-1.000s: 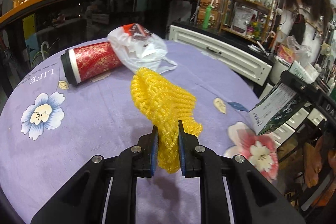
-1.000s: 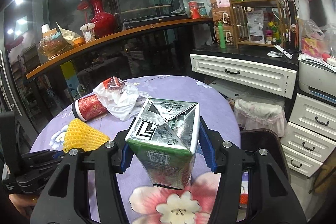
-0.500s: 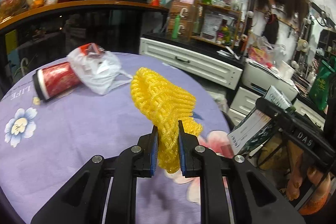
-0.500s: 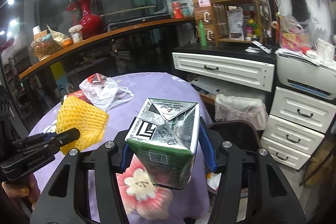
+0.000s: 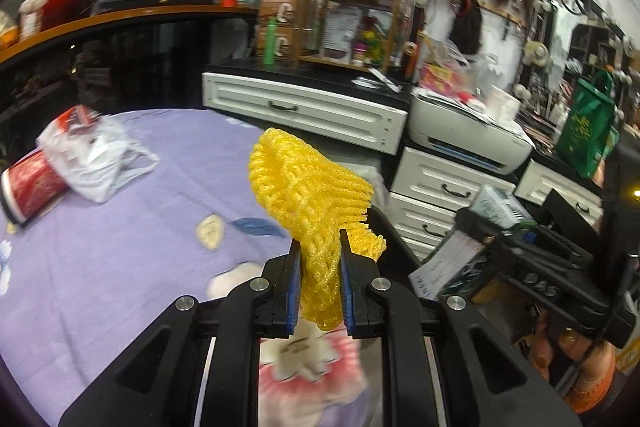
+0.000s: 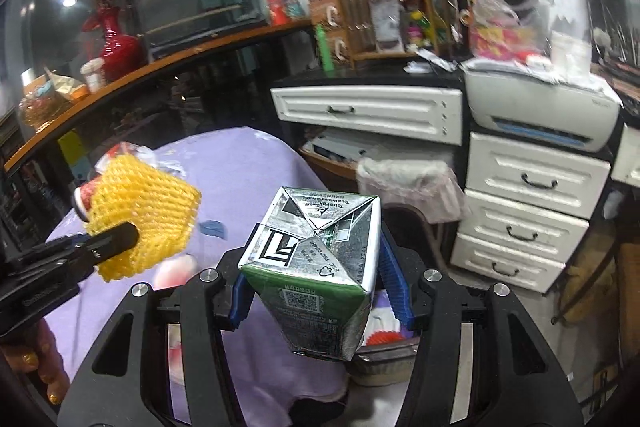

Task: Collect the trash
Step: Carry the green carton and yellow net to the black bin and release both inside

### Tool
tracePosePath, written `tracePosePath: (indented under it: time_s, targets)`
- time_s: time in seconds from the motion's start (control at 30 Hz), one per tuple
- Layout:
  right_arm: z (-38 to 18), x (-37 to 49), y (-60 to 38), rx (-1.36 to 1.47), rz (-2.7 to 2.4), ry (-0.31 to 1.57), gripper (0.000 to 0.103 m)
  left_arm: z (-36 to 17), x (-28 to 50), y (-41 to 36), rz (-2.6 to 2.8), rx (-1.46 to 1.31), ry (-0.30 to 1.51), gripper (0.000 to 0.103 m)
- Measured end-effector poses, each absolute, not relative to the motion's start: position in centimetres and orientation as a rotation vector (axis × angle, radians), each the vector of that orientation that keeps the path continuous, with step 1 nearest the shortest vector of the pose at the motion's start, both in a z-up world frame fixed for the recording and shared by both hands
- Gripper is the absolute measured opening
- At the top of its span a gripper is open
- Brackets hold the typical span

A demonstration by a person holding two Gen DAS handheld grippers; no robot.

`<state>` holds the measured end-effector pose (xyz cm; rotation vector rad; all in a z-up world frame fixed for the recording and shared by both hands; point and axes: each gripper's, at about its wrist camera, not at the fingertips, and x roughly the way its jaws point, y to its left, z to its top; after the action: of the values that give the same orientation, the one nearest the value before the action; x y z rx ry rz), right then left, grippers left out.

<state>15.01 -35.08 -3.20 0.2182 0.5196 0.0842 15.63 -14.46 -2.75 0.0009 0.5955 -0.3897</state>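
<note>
Net (image 5: 308, 195): yellow foam, clenched in left tool (image 5: 320, 283), lifted above surface (image 5: 120, 247) near its edge.
Carton (image 6: 316, 267): green and silver, clamped in right tool (image 6: 320, 291), past surface edge, toward bin.
Bin (image 6: 404, 183): lined with pale bag, on floor beside surface, below white drawers (image 6: 520, 227).
Done: two pieces picked up, not yet dropped.
Left: red can (image 5: 30, 187) and white bag (image 5: 88, 159) lying together at far side of surface.

Purple-clothed table (image 5: 120, 247): red can (image 5: 30, 183), plastic bag (image 5: 88, 159)
</note>
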Motion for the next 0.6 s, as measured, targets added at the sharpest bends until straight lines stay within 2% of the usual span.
tracePosePath:
  time_s: [0.27,0.6]
  targets:
    - [-8.3,19.3,-38.2,0.246,0.041,0.593,0.055,-3.9,17.5,-19.8,-0.455,0.068,0.627,0.017]
    - [-15.2,26.0,-39.4,0.266,0.048,0.741,0.055,-5.6,19.2,-22.1,-0.456,0.114,0.674,0.017]
